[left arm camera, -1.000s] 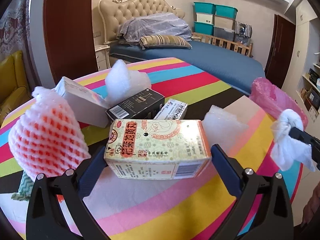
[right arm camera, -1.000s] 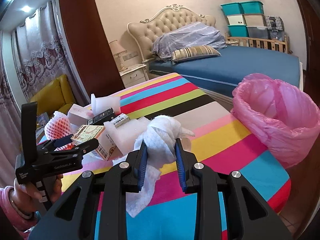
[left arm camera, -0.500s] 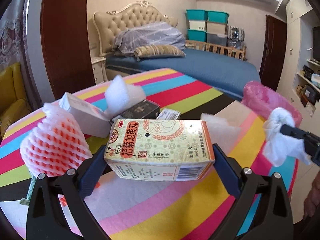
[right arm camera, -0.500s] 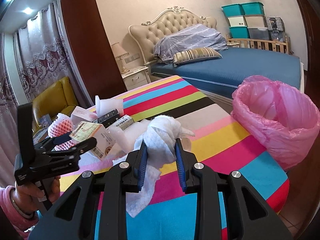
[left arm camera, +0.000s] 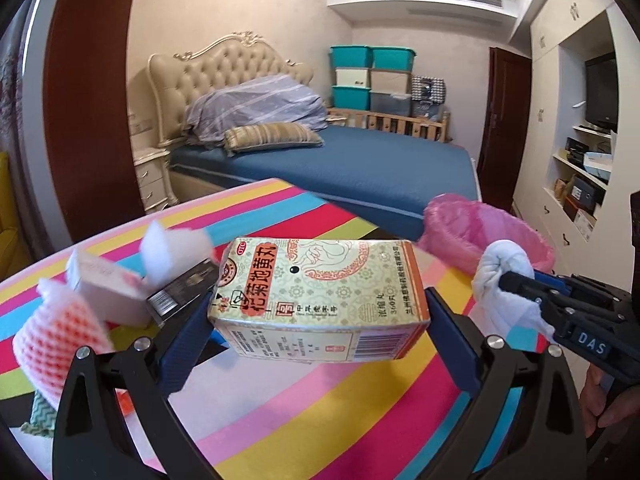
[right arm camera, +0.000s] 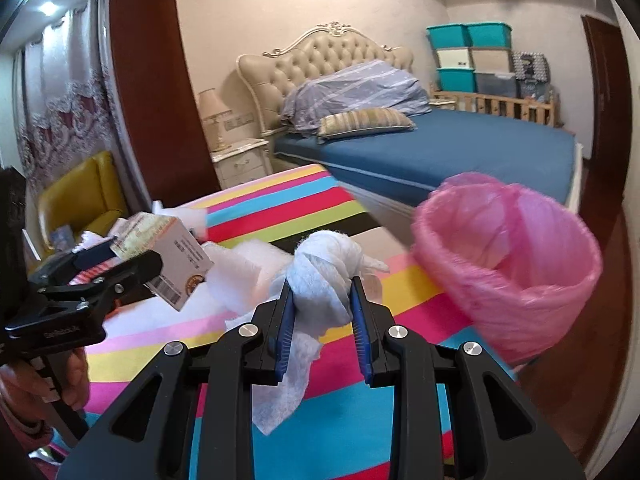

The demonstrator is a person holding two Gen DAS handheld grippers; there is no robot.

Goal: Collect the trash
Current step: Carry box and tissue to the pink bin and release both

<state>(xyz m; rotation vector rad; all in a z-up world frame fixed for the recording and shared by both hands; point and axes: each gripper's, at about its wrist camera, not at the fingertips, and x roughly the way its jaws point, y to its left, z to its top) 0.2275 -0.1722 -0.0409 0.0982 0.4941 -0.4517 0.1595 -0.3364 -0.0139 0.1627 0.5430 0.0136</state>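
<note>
Both hand-held grippers (left arm camera: pixel 320 300) (right arm camera: pixel 323 296) gripping trash

2 tools (left arm camera: pixel 320 312), 3 boxes (left arm camera: pixel 320 288), 1 tissue wad (right arm camera: pixel 324 276), 1 bin (right arm camera: pixel 508 264)

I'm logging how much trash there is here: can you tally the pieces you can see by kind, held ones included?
Boxes: 3, namely the medicine box, a white box and a black box.
White foam pieces: 2.
Foam fruit nets: 1.
Tissue wads: 1.
Total: 7
</note>
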